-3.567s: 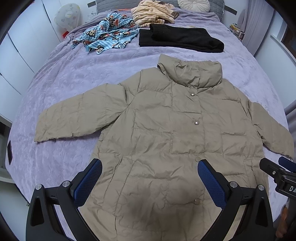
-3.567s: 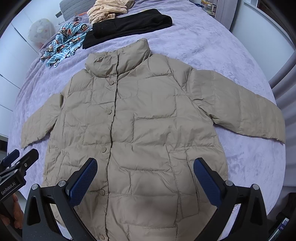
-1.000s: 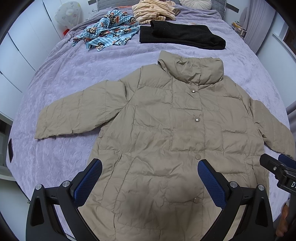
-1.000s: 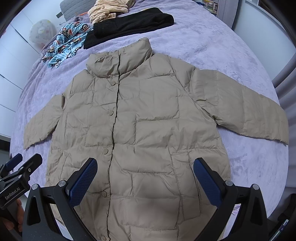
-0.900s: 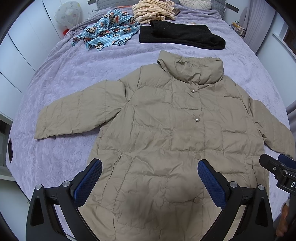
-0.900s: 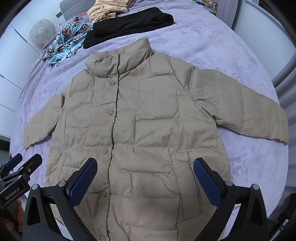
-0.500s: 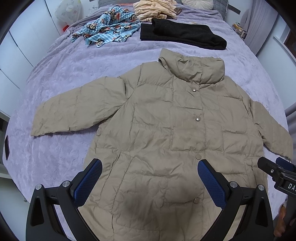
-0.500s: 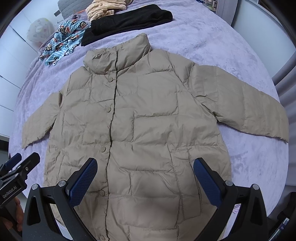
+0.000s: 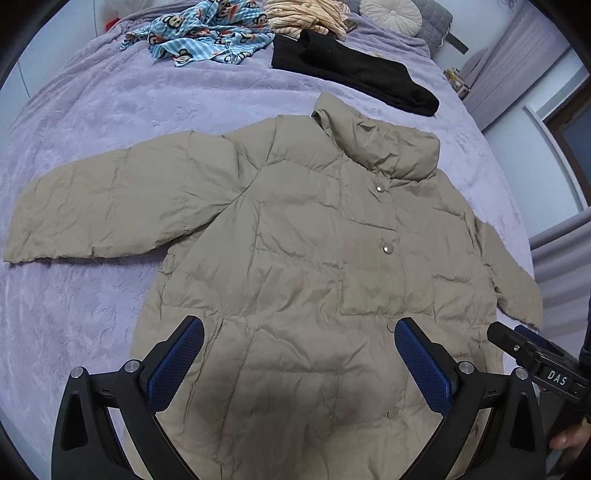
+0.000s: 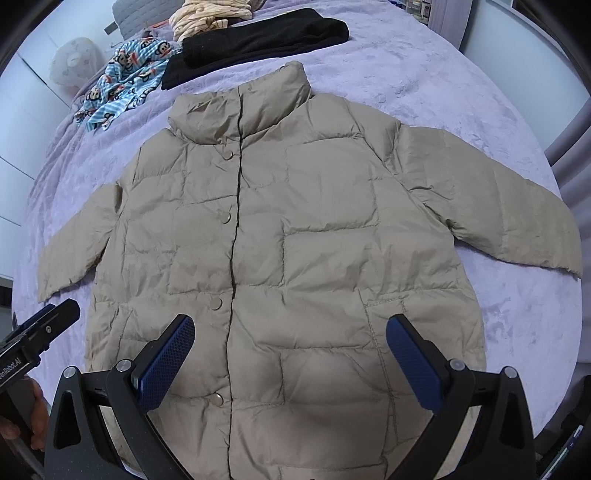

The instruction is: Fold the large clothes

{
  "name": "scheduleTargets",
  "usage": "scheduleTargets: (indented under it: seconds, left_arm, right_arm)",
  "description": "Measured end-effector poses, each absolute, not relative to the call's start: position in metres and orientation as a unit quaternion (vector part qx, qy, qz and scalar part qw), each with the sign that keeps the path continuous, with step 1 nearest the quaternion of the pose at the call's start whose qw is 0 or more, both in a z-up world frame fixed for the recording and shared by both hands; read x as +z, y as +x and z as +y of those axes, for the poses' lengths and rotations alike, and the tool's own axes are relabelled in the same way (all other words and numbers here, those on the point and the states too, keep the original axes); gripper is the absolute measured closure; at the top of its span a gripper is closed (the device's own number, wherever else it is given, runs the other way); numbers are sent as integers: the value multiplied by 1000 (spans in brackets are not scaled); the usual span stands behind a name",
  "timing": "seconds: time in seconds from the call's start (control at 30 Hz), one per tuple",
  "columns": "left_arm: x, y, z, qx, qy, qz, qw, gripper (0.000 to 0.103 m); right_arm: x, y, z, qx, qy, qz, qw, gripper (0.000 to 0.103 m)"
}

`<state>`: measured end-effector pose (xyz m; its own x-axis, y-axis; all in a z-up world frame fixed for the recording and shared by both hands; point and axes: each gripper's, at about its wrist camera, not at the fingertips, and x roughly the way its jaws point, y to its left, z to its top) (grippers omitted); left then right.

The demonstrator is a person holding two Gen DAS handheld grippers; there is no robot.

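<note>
Lying flat and face up across the middle of the bed (image 9: 92, 122), the beige puffer jacket (image 9: 314, 258) is snapped shut, collar toward the head end, hem at the near edge under both cameras. Its left sleeve (image 9: 110, 206) stretches out toward the bed's left edge with bare purple cover in front of and behind it — plenty of room there. The right sleeve (image 10: 498, 210) runs out to the right edge, cuff close to the drop-off, so less margin on that side. Up by the head end sit a folded black garment (image 9: 354, 74), a blue monkey-print cloth (image 9: 207, 33) and a striped cream garment (image 9: 306, 14), all well apart from the jacket's collar. The left gripper (image 9: 299, 362) hangs over the hem with jaws spread wide, nothing between them; the right gripper (image 10: 290, 358) likewise, wide and empty above the lower front. Compared with half a second ago, the left view has swung — the left sleeve now sits larger and nearer the frame's edge — while the right view has closed in a touch on the jacket, which itself has not shifted.
</note>
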<state>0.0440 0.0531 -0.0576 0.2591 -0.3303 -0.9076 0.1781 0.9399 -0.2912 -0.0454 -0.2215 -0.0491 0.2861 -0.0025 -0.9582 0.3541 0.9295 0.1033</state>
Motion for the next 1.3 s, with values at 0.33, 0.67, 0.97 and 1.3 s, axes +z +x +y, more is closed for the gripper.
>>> scheduleTargets:
  seconds: [0.33, 0.67, 0.97, 1.3]
  left_arm:
    - [-126, 90, 222, -83, -232, 549, 799, 0]
    - [-205, 152, 336, 10, -356, 517, 778, 0]
    - [-192, 214, 352, 58, -301, 503, 808, 88]
    - [-86, 198, 303, -20, -163, 408, 898, 94]
  right_arm:
    - [-86, -22, -158, -76, 164, 613, 769, 0]
    - [-122, 0, -83, -7, 171, 612, 772, 0]
    - [-131, 16, -55, 0, 169, 606, 777, 0]
    - [-130, 75, -36, 27, 186, 548, 815, 60]
